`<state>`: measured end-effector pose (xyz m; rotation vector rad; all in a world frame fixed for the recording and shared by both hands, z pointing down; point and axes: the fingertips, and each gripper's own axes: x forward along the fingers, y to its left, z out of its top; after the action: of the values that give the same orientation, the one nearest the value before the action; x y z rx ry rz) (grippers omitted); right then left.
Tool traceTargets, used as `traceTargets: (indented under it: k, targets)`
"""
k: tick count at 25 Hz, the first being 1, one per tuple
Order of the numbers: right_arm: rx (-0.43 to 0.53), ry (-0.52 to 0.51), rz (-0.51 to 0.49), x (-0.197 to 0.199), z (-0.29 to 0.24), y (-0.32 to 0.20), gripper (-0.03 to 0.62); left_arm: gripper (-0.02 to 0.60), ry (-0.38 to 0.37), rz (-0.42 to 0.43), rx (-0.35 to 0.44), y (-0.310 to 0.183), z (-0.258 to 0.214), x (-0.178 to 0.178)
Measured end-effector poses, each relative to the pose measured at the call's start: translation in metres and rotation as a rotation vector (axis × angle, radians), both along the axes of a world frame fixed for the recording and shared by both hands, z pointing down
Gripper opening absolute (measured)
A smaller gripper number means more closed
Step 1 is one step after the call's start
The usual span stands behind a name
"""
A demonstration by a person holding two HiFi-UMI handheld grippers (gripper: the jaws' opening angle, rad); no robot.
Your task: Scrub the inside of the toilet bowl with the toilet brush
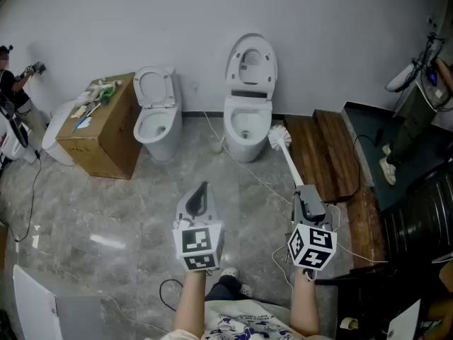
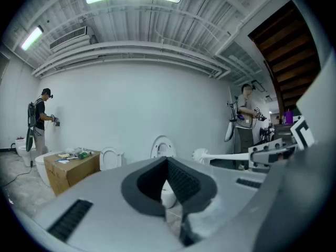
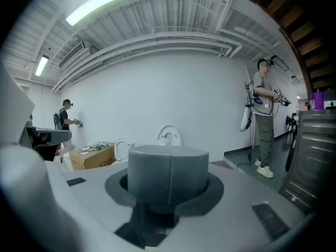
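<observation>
A white toilet (image 1: pixel 247 139) with its lid raised stands against the far wall; it also shows small in the left gripper view (image 2: pixel 162 147) and the right gripper view (image 3: pixel 169 135). The white toilet brush (image 1: pixel 279 137) has its bristle head in the air just right of that bowl, outside it. Its handle runs back into my right gripper (image 1: pixel 303 191), which is shut on it. From the left gripper view the brush (image 2: pixel 201 155) sticks out sideways. My left gripper (image 1: pixel 204 187) hovers over the floor, shut and holding nothing.
A second white toilet (image 1: pixel 157 122) stands left of the first, next to a cardboard box (image 1: pixel 99 133) with clutter on top. Wooden steps (image 1: pixel 327 151) lie to the right. White cables (image 1: pixel 244 168) trail across the floor. One person stands at the far left (image 1: pixel 13 83), another at the right (image 1: pixel 425 98).
</observation>
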<state>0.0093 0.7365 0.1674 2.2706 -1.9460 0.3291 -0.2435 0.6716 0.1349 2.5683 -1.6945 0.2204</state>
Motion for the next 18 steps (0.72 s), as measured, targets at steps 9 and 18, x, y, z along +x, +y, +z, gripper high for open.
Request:
traceTargets:
  k: [9,18]
  targets:
    - [-0.014,0.007,-0.012,-0.001,0.004,-0.016,0.163,0.002,0.002,-0.01,-0.003,-0.014,0.002,-0.002]
    - [-0.005,-0.033,0.002,-0.004,0.011,-0.049,0.164,0.002,-0.004,-0.017,-0.002,-0.05,0.008,-0.015]
